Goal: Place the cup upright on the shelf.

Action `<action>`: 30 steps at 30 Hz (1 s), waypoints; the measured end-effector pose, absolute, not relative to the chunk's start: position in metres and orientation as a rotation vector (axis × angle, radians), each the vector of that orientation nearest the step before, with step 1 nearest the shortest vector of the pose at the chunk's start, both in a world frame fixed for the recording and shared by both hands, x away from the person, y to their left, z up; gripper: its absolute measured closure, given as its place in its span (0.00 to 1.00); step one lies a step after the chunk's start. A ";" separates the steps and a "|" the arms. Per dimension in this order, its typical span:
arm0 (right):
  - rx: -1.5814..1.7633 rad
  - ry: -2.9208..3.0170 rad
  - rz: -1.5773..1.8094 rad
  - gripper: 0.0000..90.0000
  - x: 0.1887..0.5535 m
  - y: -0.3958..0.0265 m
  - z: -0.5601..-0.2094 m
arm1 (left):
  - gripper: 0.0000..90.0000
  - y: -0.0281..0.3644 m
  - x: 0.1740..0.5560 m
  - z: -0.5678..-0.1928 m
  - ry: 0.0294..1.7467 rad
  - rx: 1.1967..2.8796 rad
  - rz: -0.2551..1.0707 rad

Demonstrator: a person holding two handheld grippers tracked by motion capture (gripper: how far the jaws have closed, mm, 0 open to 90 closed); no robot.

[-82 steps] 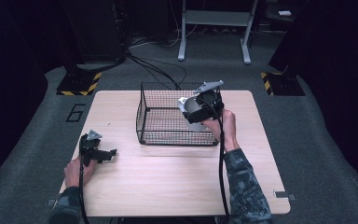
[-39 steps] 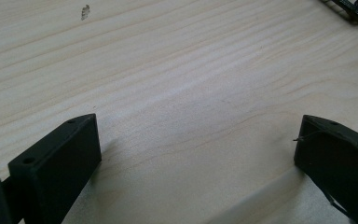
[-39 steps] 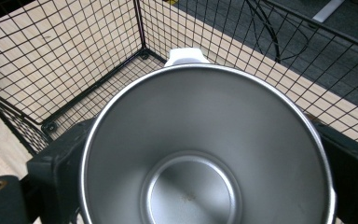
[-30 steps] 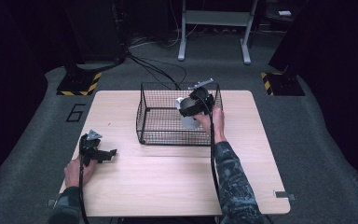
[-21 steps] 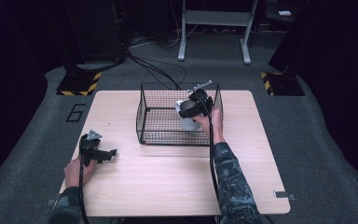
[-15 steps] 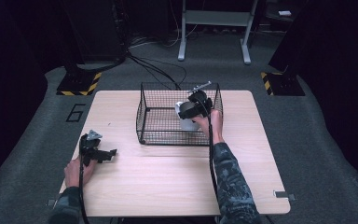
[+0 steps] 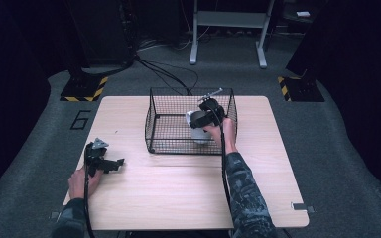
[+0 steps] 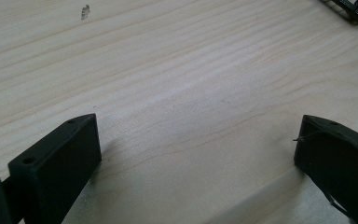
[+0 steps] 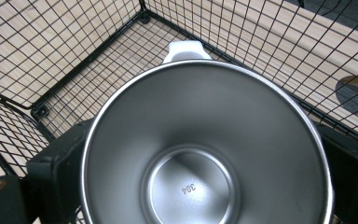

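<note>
1. High view: at the near left of the wooden table (image 7: pixel 178 198), the left gripper (image 7: pixel 110 162) rests on the bare board in a person's hand, its jaws spread wide with nothing between them; the left gripper view shows only wood grain in the gap.
2. Farther in, right of centre, the right gripper (image 7: pixel 198 120) reaches over the near wall of the black wire basket (image 7: pixel 168 106) and clamps a steel cup (image 7: pixel 196 130) inside its right half.
3. In the right gripper view the cup (image 9: pixel 205 154) sits mouth-up between the two jaws, which press on its outer wall from either side; a white handle tab (image 9: pixel 186 50) juts from the far rim.
4. By the look of it, the cup is stiff, light and hard to damage, but its polished round wall seems slippery, so a squeeze across the widest part, just under the rim, looks the safest hold.
5. The basket floor shows below the cup; whether the cup touches it, I cannot tell.
</note>
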State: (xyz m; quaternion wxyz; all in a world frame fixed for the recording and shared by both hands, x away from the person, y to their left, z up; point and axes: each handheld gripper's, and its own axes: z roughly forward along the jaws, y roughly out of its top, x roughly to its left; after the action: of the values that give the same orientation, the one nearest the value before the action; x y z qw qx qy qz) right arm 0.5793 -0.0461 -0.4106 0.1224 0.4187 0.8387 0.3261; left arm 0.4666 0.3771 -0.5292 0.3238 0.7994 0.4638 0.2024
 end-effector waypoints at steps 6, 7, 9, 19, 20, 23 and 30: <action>1.240 2.458 0.939 0.06 0.580 -0.045 -0.413 | 0.00 0.377 0.467 -0.529 1.216 2.098 0.531; 1.236 2.463 0.936 0.06 0.581 -0.045 -0.414 | 0.00 0.377 0.467 -0.529 1.215 2.098 0.531; 1.247 2.468 0.928 0.06 0.581 -0.044 -0.415 | 0.00 0.377 0.467 -0.529 1.216 2.098 0.530; 1.265 2.491 0.888 0.06 0.584 -0.044 -0.421 | 0.00 0.377 0.467 -0.529 1.215 2.098 0.531; 1.264 2.495 0.879 0.06 0.584 -0.044 -0.421 | 0.00 0.377 0.467 -0.529 1.215 2.098 0.531; 1.267 2.492 0.869 0.06 0.584 -0.044 -0.421 | 0.00 0.377 0.467 -0.529 1.215 2.097 0.530; 1.282 2.490 0.856 0.06 0.584 -0.045 -0.423 | 0.00 0.377 0.467 -0.529 1.215 2.098 0.530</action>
State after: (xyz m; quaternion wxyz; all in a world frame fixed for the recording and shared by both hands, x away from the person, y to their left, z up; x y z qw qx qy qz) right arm 0.5839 -0.0445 -0.4229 0.1065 0.4353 0.8454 0.2905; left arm 0.4667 0.3771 -0.5292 0.3239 0.7997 0.4633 0.2022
